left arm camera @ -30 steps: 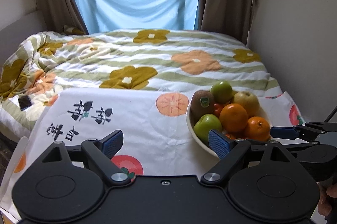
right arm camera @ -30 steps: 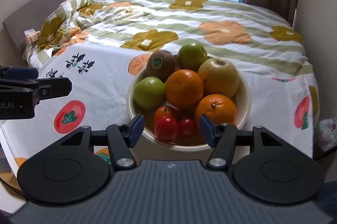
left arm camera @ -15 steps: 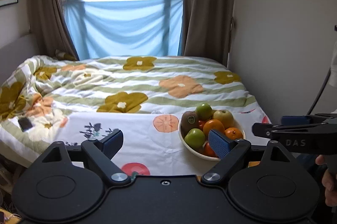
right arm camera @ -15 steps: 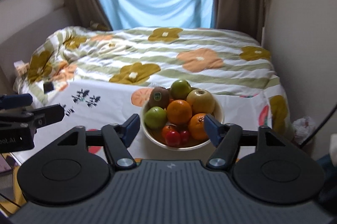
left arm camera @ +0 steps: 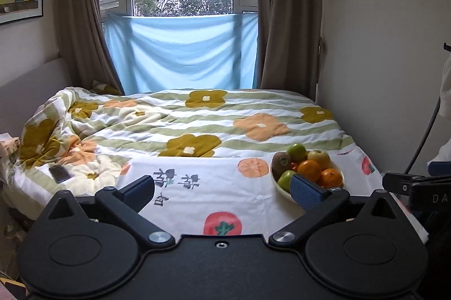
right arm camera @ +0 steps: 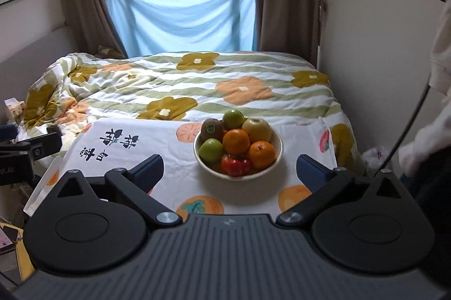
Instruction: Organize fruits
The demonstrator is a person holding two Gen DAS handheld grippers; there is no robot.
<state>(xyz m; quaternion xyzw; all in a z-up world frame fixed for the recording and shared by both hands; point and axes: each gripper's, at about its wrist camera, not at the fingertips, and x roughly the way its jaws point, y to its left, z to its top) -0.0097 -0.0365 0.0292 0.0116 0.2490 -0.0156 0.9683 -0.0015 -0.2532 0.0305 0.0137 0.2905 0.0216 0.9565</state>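
Bowl: white fruit bowl stood on the printed tablecloth, the landmark for all below; it was heaped full.
Kiwi: brown kiwi with a green sticker sat at the bowl's far left rim.
Apples: one green apple at the bowl's far side, a second green apple at its near left, a yellow apple at its far right.
Oranges: larger orange at the bowl's centre, smaller orange touching it toward the near right.
Red fruit: small red fruits lay at the bowl's near rim, kind not clear.
Left gripper: left gripper hung left of the bowl, well apart from the fruit; jaws were opening, wide, nothing between them.
Right gripper: right gripper hung on the near side of the bowl, pointing at it; jaws were opening, wide, with no pad touching bowl or fruit.
Quilt: flowered quilt covered the bed beyond the bowl.
Phone: dark phone lay on the quilt, far left of the bowl.
Window: blue cloth hung across the window beyond the bowl, between brown curtains.
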